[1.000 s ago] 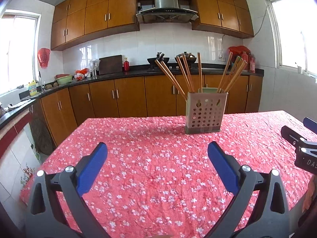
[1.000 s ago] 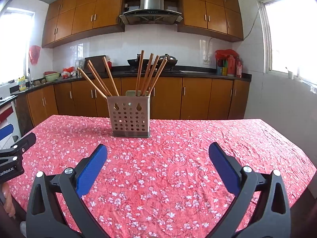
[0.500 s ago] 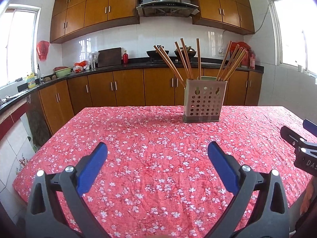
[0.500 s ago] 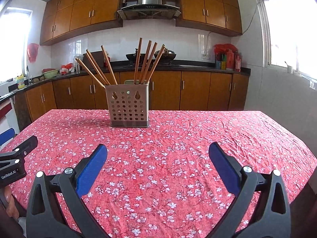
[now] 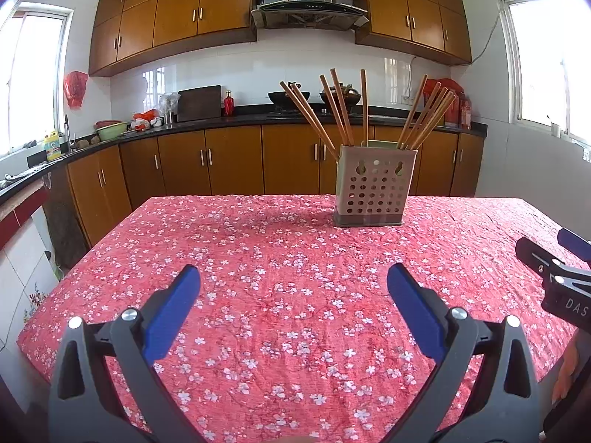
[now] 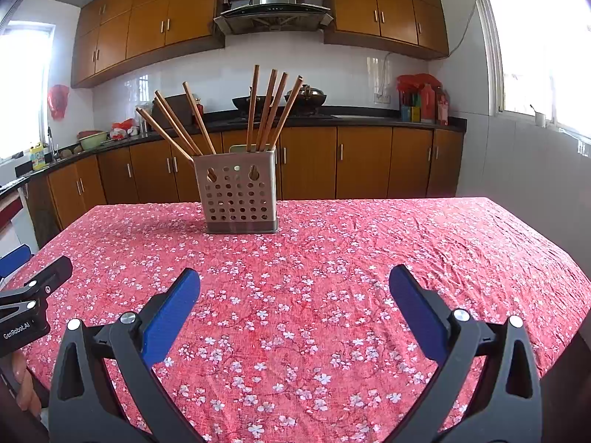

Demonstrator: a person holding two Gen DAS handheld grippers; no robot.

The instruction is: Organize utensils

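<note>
Both grippers are hovering low over the near edge of the counter (image 5: 295,295), which is covered w/ a red cloth printed w/ small white blossoms. The left gripper (image 5: 293,288) is showing blue-padded jaws spread wide, nothing btwn them. The right gripper (image 6: 294,289) is doing the same: jaws wide apart, empty. Each is also peeking into the other's view at the side edge.

The task's thing, a beige perforated rectangular utensil holder (image 6: 239,193), is standing upright toward the far edge of the counter, roughly mid-width, well apart from both grippers. The long brown wooden chopsticks (image 6: 264,110) are sitting in it already, fanning out in a few bunches: some leaning left, some nearly upright, some leaning right. Something pale green is poking up behind the holder's rim; can't tell what it is.

No loose utensils are showing anywhere on the cloth in either view, so my read is that the step in hand is either the very start, before anything is picked, or the end w/ everything stowed. Can't tell which from here.

If sorting is still pending, the next move is prob. reaching fwd to the holder and pinching one chopstick near its top. That's calling for a narrow, careful pinch, since the sticks are thin, crossing each other, and the light holder could tip or slide on the wrinkled cloth.
</note>
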